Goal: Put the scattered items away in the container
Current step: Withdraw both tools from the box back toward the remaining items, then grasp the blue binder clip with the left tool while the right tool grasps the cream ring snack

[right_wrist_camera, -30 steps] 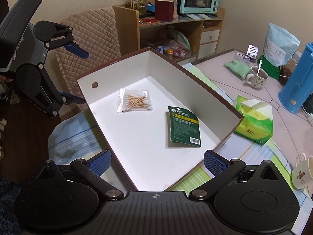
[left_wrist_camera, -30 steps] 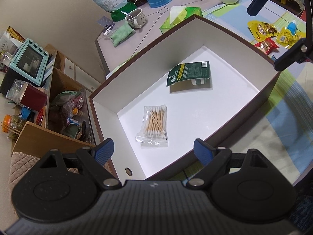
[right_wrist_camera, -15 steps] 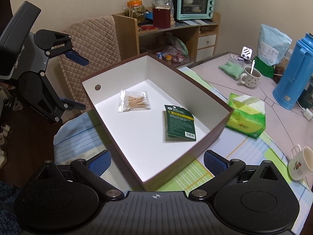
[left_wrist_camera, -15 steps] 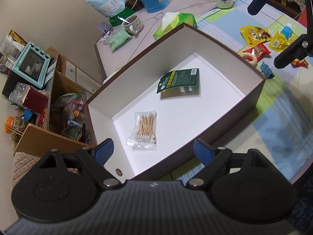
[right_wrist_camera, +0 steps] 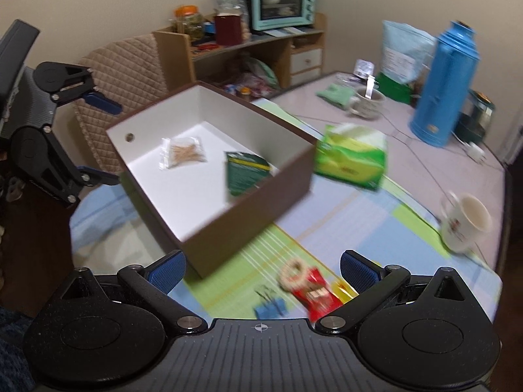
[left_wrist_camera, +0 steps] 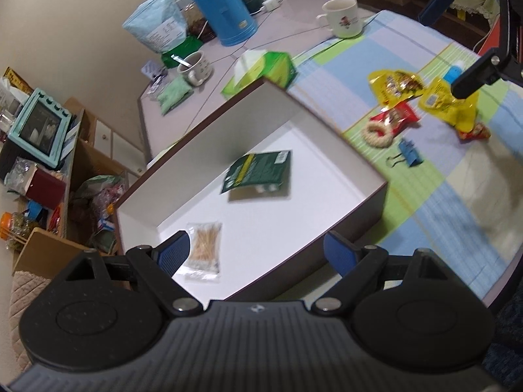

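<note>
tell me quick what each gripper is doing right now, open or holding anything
left gripper: open, holding nothing.
right gripper: open, holding nothing.

One box [left_wrist_camera: 351, 207], two packets inside, roughly six loose items, two mugs.

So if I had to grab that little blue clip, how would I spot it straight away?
Start at the big brown box with the white inside, then look just past its end wall at the cluster of small things on the checked tablecloth. The blue clip lies on a green square beside a pale beaded ring. It is the only blue thing with thin wire handles.
</note>
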The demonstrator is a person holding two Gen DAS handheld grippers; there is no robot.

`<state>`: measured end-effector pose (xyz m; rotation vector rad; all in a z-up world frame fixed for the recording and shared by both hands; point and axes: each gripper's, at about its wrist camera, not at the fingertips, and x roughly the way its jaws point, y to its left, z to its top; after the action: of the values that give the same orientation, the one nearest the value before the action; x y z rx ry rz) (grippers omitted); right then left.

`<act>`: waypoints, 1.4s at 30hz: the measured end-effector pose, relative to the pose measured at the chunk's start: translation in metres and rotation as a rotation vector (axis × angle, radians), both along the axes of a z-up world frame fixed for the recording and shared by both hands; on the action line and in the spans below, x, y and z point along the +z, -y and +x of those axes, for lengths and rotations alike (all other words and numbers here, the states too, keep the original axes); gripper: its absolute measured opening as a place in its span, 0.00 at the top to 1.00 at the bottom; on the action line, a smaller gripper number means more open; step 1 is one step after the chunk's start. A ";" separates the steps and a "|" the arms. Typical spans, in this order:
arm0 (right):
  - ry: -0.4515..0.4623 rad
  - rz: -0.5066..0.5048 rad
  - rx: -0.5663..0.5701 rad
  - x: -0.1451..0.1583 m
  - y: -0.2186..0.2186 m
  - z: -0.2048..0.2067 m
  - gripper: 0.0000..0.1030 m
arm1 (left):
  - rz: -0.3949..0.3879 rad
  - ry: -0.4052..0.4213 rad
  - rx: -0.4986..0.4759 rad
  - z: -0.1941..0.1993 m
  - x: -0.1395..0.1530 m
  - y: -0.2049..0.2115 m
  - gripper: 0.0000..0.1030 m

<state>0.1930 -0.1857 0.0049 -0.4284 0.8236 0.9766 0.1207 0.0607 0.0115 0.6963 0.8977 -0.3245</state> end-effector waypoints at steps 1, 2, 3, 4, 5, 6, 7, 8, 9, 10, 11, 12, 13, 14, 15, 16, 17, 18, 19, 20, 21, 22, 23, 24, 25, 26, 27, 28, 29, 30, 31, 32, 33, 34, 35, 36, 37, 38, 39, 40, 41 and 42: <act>-0.003 -0.003 -0.015 0.000 0.009 0.002 0.00 | -0.010 -0.004 -0.004 -0.001 -0.001 0.006 0.15; -0.007 -0.006 -0.031 0.000 0.019 0.004 0.00 | -0.019 -0.008 -0.007 -0.001 -0.003 0.011 0.15; -0.011 -0.009 -0.045 -0.001 0.028 0.005 0.00 | -0.028 -0.012 -0.011 -0.002 -0.004 0.018 0.15; -0.015 -0.012 -0.060 -0.002 0.037 0.006 0.00 | -0.036 -0.016 -0.015 -0.003 -0.006 0.023 0.15; -0.021 -0.014 -0.073 -0.003 0.046 0.007 0.00 | -0.045 -0.020 -0.018 -0.004 -0.008 0.029 0.15; -0.027 -0.015 -0.087 -0.004 0.055 0.009 0.00 | -0.053 -0.025 -0.021 -0.004 -0.009 0.035 0.15; -0.035 -0.016 -0.103 -0.006 0.064 0.010 0.00 | -0.064 -0.029 -0.022 -0.006 -0.011 0.040 0.15; -0.045 -0.016 -0.118 -0.007 0.072 0.011 0.00 | -0.077 -0.034 -0.024 -0.007 -0.012 0.046 0.15; -0.055 -0.017 -0.132 -0.009 0.080 0.012 0.00 | -0.089 -0.038 -0.025 -0.008 -0.013 0.051 0.15; -0.066 -0.018 -0.145 -0.011 0.087 0.013 0.00 | -0.102 -0.043 -0.027 -0.009 -0.015 0.056 0.15; -0.075 -0.020 -0.157 -0.014 0.094 0.014 0.00 | -0.114 -0.048 -0.026 -0.010 -0.016 0.062 0.15; -0.084 -0.022 -0.166 -0.016 0.100 0.014 0.00 | -0.129 -0.055 -0.025 -0.011 -0.018 0.067 0.15; -0.092 -0.025 -0.176 -0.019 0.107 0.014 0.00 | -0.144 -0.061 -0.024 -0.012 -0.019 0.073 0.15; -0.099 -0.026 -0.185 -0.021 0.112 0.015 0.00 | -0.162 -0.069 -0.022 -0.013 -0.022 0.079 0.15; -0.108 -0.025 -0.194 -0.024 0.117 0.016 0.00 | -0.182 -0.078 -0.020 -0.014 -0.024 0.085 0.15; -0.118 -0.023 -0.202 -0.026 0.121 0.017 0.00 | -0.204 -0.088 -0.018 -0.015 -0.026 0.090 0.15; -0.127 -0.021 -0.210 -0.028 0.126 0.018 0.00 | -0.226 -0.099 -0.015 -0.016 -0.029 0.095 0.15; -0.133 -0.020 -0.214 -0.029 0.129 0.020 0.00 | -0.249 -0.110 -0.011 -0.016 -0.032 0.100 0.15; -0.139 -0.018 -0.219 -0.031 0.131 0.021 0.00 | -0.270 -0.121 -0.005 -0.017 -0.035 0.104 0.16; -0.144 -0.017 -0.224 -0.032 0.134 0.022 0.00 | -0.287 -0.132 0.005 -0.016 -0.038 0.108 0.16; -0.150 -0.016 -0.229 -0.034 0.137 0.024 0.00 | -0.302 -0.141 0.015 -0.016 -0.041 0.112 0.16; -0.156 -0.015 -0.233 -0.035 0.140 0.025 0.00 | -0.314 -0.148 0.025 -0.016 -0.045 0.116 0.16; -0.160 -0.015 -0.234 -0.036 0.141 0.027 0.00 | -0.326 -0.156 0.038 -0.016 -0.049 0.119 0.16; -0.165 -0.016 -0.235 -0.037 0.143 0.028 0.00 | -0.339 -0.164 0.052 -0.016 -0.052 0.120 0.16; -0.169 -0.018 -0.234 -0.039 0.144 0.030 0.00 | -0.349 -0.168 0.067 -0.015 -0.055 0.122 0.16; -0.173 -0.020 -0.231 -0.041 0.144 0.032 0.00 | -0.358 -0.171 0.083 -0.014 -0.058 0.123 0.17; -0.177 -0.022 -0.228 -0.042 0.144 0.034 0.00 | -0.367 -0.174 0.098 -0.014 -0.061 0.125 0.19; -0.181 -0.024 -0.225 -0.044 0.144 0.036 0.00 | -0.369 -0.173 0.112 -0.013 -0.064 0.126 0.20; -0.184 -0.027 -0.222 -0.046 0.143 0.039 0.00 | -0.368 -0.171 0.124 -0.012 -0.068 0.127 0.20; -0.187 -0.029 -0.217 -0.048 0.143 0.041 0.00 | -0.370 -0.170 0.136 -0.011 -0.070 0.128 0.21; -0.189 -0.031 -0.212 -0.050 0.141 0.044 0.00 | -0.374 -0.172 0.147 -0.010 -0.074 0.129 0.22; -0.191 -0.033 -0.207 -0.052 0.140 0.047 0.00 | -0.375 -0.173 0.159 -0.008 -0.078 0.130 0.22; -0.192 -0.035 -0.202 -0.053 0.139 0.050 0.00 | -0.375 -0.174 0.172 -0.007 -0.082 0.131 0.23; -0.194 -0.037 -0.199 -0.055 0.138 0.053 0.00 | -0.373 -0.172 0.184 -0.005 -0.086 0.131 0.23; -0.195 -0.039 -0.195 -0.056 0.137 0.056 0.00 | -0.376 -0.178 0.197 -0.003 -0.090 0.132 0.27; -0.199 -0.042 -0.192 -0.058 0.136 0.059 0.00 | -0.381 -0.186 0.210 0.000 -0.094 0.132 0.32; -0.201 -0.045 -0.188 -0.060 0.135 0.062 0.00 | -0.388 -0.192 0.221 0.003 -0.098 0.133 0.34; -0.205 -0.050 -0.185 -0.062 0.134 0.065 0.00 | -0.395 -0.198 0.232 0.006 -0.103 0.134 0.37; -0.209 -0.053 -0.183 -0.064 0.134 0.069 0.00 | -0.398 -0.202 0.242 0.009 -0.107 0.136 0.38; -0.213 -0.057 -0.180 -0.066 0.133 0.072 0.00 | -0.398 -0.205 0.250 0.012 -0.111 0.138 0.38; -0.218 -0.060 -0.178 -0.068 0.133 0.075 0.00 | -0.398 -0.208 0.260 0.016 -0.115 0.139 0.38; -0.223 -0.064 -0.177 -0.069 0.132 0.078 0.00 | -0.401 -0.210 0.272 0.019 -0.119 0.141 0.38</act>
<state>0.2710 -0.3182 -0.0644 -0.2985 1.0781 0.8442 0.1402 -0.0799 -0.1076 0.1678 1.0744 -0.3247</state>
